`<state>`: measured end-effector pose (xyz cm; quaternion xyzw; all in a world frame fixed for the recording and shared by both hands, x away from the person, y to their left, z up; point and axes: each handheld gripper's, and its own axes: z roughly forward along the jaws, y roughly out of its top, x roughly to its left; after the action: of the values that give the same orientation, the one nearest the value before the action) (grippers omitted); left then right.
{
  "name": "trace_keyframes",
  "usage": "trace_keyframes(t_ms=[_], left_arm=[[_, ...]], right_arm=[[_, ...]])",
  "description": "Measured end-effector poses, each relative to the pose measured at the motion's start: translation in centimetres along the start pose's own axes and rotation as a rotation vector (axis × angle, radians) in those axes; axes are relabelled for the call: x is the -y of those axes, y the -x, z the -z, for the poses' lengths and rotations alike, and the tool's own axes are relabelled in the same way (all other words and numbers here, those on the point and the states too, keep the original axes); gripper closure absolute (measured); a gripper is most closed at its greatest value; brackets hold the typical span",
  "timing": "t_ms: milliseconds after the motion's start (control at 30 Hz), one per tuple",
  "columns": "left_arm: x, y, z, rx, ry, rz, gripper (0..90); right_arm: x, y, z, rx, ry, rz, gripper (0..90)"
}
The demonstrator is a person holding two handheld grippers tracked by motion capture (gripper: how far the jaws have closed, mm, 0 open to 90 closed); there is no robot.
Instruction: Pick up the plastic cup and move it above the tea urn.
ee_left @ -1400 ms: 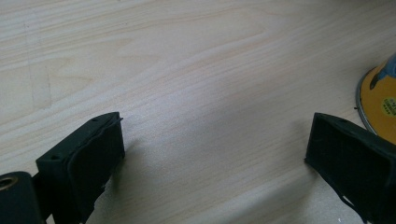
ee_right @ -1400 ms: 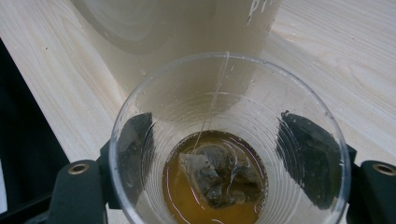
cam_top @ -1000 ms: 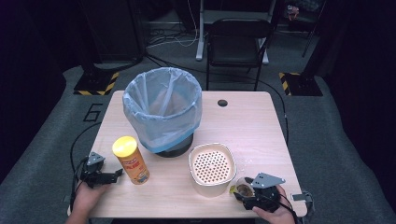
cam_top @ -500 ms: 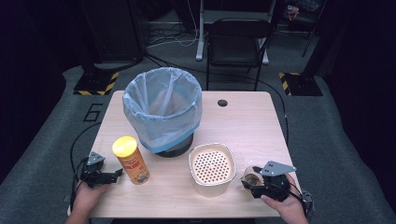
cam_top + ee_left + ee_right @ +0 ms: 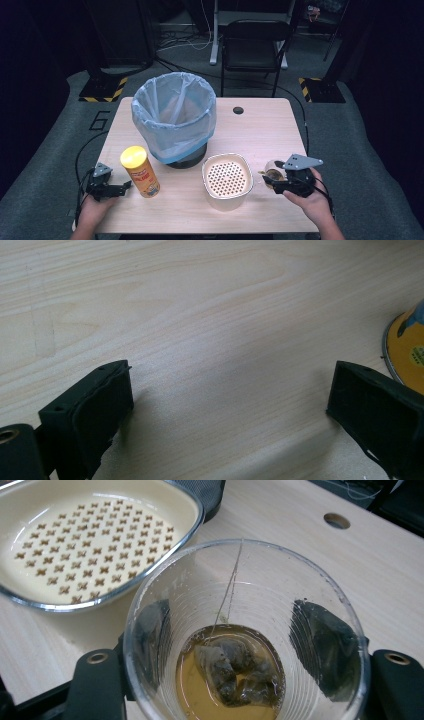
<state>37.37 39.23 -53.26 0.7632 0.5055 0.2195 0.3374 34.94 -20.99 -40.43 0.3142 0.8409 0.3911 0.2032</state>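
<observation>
While both hands sit at the near edge of the counter (image 5: 260, 125), the scene reads from left to right as follows.

Left claw (image 5: 122, 187): low over the counter at the near left, held in the person's left hand (image 5: 95, 210). In the left gripper view its two black jaws stand wide apart with bare wood between them; nothing is held.

Can (image 5: 140, 171): upright with a yellow lid, just right of the left claw's tips and apart from them. Its yellow base edge shows at the right border of the left gripper view (image 5: 407, 347).

Bin (image 5: 174, 122): lined with a pale blue bag, standing behind the can near the middle of the counter.

Dish (image 5: 227, 180): cream, with a perforated bottom, near the front edge, in front and to the right of the bin. In the right gripper view it lies just beyond the cup (image 5: 90, 535).

Cup (image 5: 245, 635): clear plastic, upright, with a little brown tea and a teabag (image 5: 232, 672) on its string at the bottom. It sits between the right claw's jaws, just right of the dish and apart from it (image 5: 274, 172).

Right claw (image 5: 275, 186): in the right hand (image 5: 312, 200), its jaws have just been closing and press on either side of the cup, gripping it.

Hole (image 5: 238, 110): a small round one in the counter, far side, well behind the cup.
</observation>
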Motion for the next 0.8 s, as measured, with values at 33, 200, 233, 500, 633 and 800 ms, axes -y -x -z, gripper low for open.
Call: trace_keyframes(t_ms=[33, 200, 233, 500, 633, 800], left_arm=[[0.0, 0.0, 0.0, 0.0, 0.0, 0.0, 4.0], [0.0, 0.0, 0.0, 0.0, 0.0, 0.0, 4.0], [0.0, 0.0, 0.0, 0.0, 0.0, 0.0, 4.0], [0.0, 0.0, 0.0, 0.0, -0.001, 0.001, 4.0], [0.0, 0.0, 0.0, 0.001, -0.001, 0.002, 4.0], [0.0, 0.0, 0.0, 0.001, -0.002, 0.003, 4.0]], right_arm=[[0.0, 0.0, 0.0, 0.0, 0.0, 0.0, 32.6], [-2.0, 0.6, -0.1, 0.021, 0.01, 0.047, 33.0], [-2.0, 0.6, -0.1, 0.021, 0.01, 0.047, 33.0], [-4.1, 1.7, -0.7, 0.022, 0.023, 0.088, 33.5], [-4.9, 2.3, -1.4, 0.011, 0.024, 0.082, 33.5], [-5.7, 3.1, -2.6, 0.011, 0.03, 0.101, 33.8]])
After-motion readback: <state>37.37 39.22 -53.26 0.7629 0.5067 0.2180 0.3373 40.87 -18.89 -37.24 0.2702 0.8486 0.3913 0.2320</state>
